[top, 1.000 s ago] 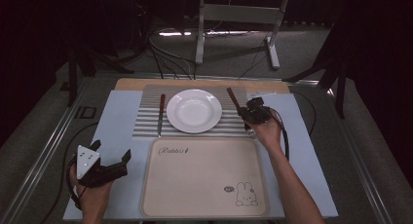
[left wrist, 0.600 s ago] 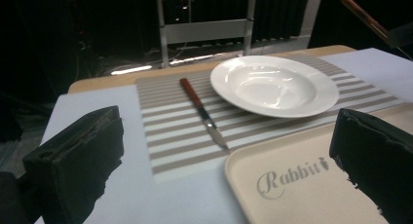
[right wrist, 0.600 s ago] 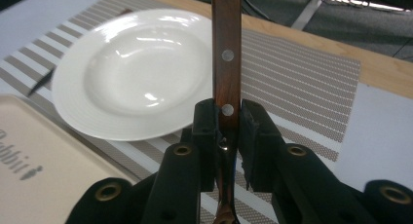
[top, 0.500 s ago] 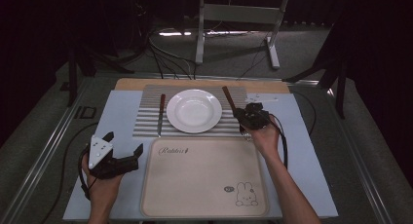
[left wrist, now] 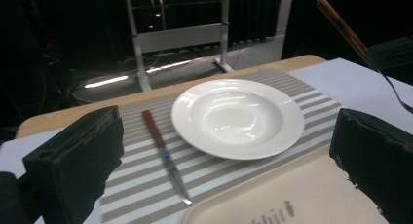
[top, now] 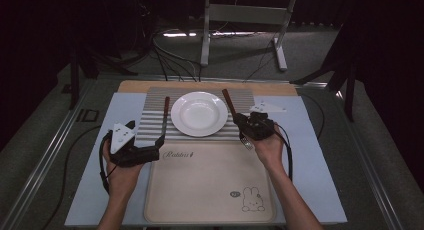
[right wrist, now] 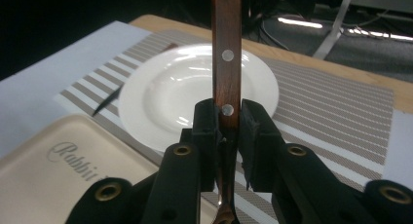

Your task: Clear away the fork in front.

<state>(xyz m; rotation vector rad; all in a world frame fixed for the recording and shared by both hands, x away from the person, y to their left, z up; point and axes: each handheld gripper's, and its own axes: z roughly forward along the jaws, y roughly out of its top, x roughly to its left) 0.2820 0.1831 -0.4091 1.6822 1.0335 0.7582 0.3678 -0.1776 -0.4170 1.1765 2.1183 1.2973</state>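
Right gripper: jaws clamped on the wooden handle of a fork. Handle stands up past the pads, over the plate's right rim in the right gripper view. Tines end hangs below the gripper, over the placemat's near edge, just beyond the tray's far right corner. In the high view the fork slants from beside the plate toward the person.

Left gripper: jaws apart, nothing between them. It hovers at the tray's far left corner, jaws aimed across toward the knife and plate.

Knife: flat on the placemat, wooden handle away from the person, blade tip near the tray edge. Just left of the plate, a narrow gap between.

Plate: white, deep, centred on the placemat, empty.

Placemat: grey and white stripes, far half of the table. Open strips left of the knife and right of the fork.

Tray: beige, raised rim, script at the far left, rabbit print at the near right. Its far edge lies along the placemat's near edge. Bare inside.

Table: pale blue cover, wooden strip along the far edge, bare margins at both sides of the tray.

Room: dark, grey floor, cables, a metal stand behind the table.
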